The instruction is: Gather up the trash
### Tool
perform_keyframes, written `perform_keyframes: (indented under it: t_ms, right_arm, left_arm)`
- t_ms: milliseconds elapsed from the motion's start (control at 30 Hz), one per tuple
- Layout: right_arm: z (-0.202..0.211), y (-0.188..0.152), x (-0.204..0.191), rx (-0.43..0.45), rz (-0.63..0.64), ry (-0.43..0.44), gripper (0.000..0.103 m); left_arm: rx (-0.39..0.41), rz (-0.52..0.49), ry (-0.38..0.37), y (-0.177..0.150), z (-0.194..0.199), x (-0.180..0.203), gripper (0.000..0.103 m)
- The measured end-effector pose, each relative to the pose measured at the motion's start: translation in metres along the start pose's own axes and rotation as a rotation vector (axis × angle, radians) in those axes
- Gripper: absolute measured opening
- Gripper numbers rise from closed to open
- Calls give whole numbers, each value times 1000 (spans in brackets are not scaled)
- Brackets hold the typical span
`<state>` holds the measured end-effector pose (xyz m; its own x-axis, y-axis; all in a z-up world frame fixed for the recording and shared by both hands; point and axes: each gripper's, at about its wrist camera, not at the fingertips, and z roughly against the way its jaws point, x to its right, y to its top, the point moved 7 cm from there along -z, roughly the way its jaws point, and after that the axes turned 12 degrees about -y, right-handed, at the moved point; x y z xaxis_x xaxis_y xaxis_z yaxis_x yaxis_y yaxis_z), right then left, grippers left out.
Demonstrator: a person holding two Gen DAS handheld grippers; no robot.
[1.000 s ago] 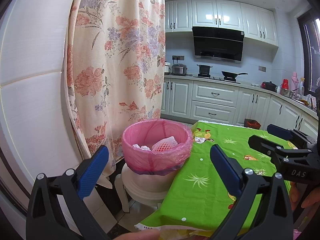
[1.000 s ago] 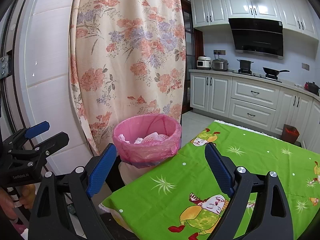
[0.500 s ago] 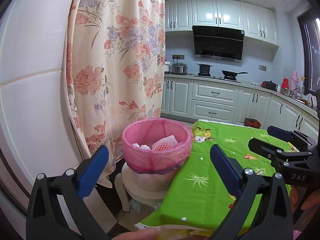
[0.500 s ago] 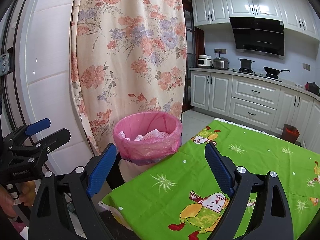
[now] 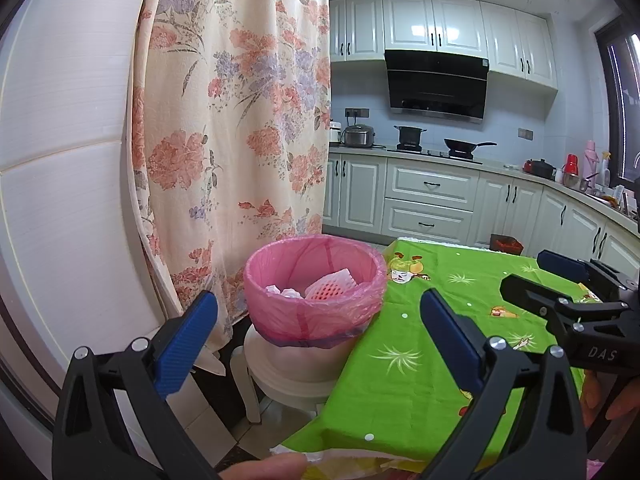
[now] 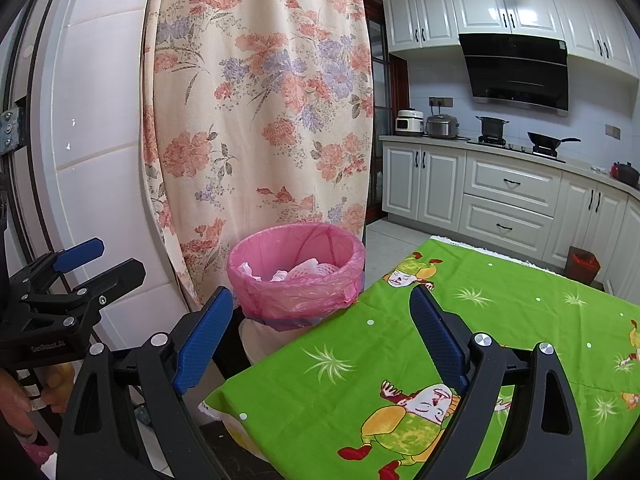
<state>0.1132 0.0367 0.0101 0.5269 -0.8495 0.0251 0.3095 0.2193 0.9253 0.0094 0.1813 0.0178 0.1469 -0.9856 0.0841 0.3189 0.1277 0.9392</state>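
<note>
A bin lined with a pink bag (image 5: 316, 292) stands on a white stool (image 5: 292, 376) beside the table; it also shows in the right wrist view (image 6: 296, 272). Inside lie crumpled white paper (image 5: 286, 291) and a pink foam net (image 5: 330, 284). My left gripper (image 5: 318, 338) is open and empty, held level in front of the bin. My right gripper (image 6: 320, 336) is open and empty, over the table's corner near the bin. Each gripper shows in the other's view: the right one (image 5: 560, 292), the left one (image 6: 80, 268).
The table wears a green cartoon cloth (image 6: 480, 340). A floral curtain (image 5: 240, 140) hangs just behind the bin, with a white wall (image 5: 60, 160) to its left. Kitchen cabinets (image 5: 432, 200) and a small dark floor bin (image 6: 582, 264) stand beyond.
Both grippers stay open and nearly still. The views have shifted only slightly, with the bin a little closer in the right wrist view.
</note>
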Motion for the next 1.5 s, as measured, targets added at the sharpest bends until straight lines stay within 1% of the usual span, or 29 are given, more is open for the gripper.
perform_keyframes:
  t_ms: [967, 1200, 1267, 1500]
  right_arm:
    - [0, -2, 0, -1, -1, 2, 85]
    - [2, -4, 0, -2, -3, 0, 85]
    - [1, -4, 0, -4, -3, 0, 85]
    - [0, -12, 8, -17, -24, -7, 85]
  left_arm:
    - [5, 0, 4, 0, 0, -1, 98]
    - [-20, -6, -8, -5, -5, 2, 98]
    - [-13, 2, -5, -6, -6, 1, 98]
    - [-43, 42, -12, -10, -15, -2, 98]
